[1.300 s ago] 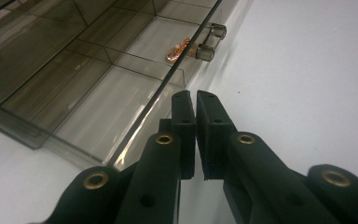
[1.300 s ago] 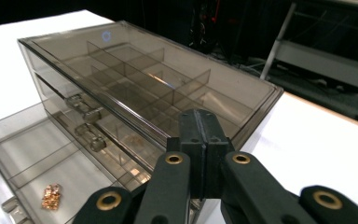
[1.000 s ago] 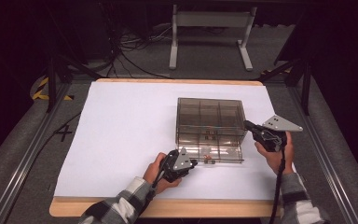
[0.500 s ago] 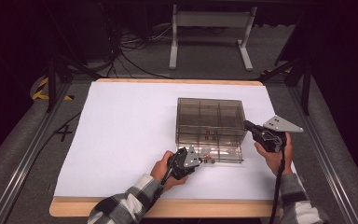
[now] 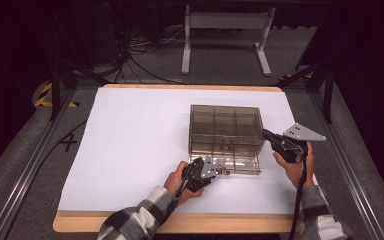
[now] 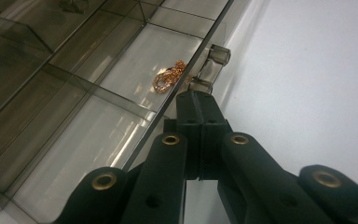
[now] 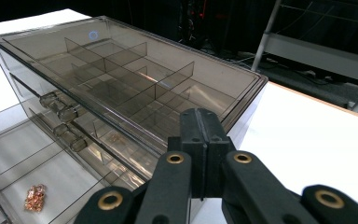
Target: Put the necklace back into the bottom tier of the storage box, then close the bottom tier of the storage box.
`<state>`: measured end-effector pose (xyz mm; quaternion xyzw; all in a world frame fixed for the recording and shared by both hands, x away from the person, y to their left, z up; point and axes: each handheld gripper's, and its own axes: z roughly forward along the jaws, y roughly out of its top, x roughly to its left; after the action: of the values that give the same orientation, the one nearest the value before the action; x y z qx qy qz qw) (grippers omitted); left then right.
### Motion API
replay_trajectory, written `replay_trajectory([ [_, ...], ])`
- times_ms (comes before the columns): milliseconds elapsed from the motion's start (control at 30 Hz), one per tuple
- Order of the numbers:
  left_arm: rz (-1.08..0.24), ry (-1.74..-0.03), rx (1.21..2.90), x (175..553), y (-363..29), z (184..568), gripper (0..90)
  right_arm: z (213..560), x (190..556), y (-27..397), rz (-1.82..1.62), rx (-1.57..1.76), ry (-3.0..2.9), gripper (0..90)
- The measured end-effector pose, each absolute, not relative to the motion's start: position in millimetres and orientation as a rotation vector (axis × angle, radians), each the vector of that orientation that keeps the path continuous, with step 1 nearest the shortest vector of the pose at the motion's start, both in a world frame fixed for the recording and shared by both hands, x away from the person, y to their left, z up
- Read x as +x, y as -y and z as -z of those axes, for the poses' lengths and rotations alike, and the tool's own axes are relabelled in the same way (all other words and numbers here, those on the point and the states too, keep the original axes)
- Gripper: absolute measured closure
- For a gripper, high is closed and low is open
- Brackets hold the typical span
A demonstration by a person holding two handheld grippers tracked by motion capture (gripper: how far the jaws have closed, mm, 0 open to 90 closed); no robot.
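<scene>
A smoky clear drawer box (image 5: pixel 225 131) stands right of the table's middle, its bottom drawer (image 5: pixel 232 165) pulled out toward me. In the left gripper view a rose-gold chain (image 6: pixel 168 79) lies in a drawer compartment. My left gripper (image 6: pixel 198 97) is shut and empty, its tip just below the drawer's clear handle (image 6: pixel 213 63); in the high view the left gripper (image 5: pixel 223 171) sits at the drawer's front edge. My right gripper (image 7: pixel 200 116) is shut with nothing in it and rests against the box's right end; from above, the right gripper (image 5: pixel 266 134) touches that side. The chain (image 7: pixel 35 197) also lies in the open drawer.
White paper (image 5: pixel 130 140) covers the table top, with a wooden edge (image 5: pixel 205 224) at the front. Upper drawer handles (image 7: pixel 58 107) stick out of the box front. A metal stand (image 5: pixel 225 35) and cables lie on the floor beyond the table.
My left hand has slid a little to the right, bringing its gripper up to the drawer's front. The right gripper has stayed against the box.
</scene>
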<state>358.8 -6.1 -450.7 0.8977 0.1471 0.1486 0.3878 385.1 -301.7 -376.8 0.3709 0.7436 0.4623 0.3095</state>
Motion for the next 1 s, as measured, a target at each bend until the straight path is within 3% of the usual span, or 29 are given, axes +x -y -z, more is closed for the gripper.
replay_trajectory([
  [1000,-0.426,-0.418,2.265,373,16,444,89.9,376,383,301,-1.22,0.992,-1.968,90.0],
])
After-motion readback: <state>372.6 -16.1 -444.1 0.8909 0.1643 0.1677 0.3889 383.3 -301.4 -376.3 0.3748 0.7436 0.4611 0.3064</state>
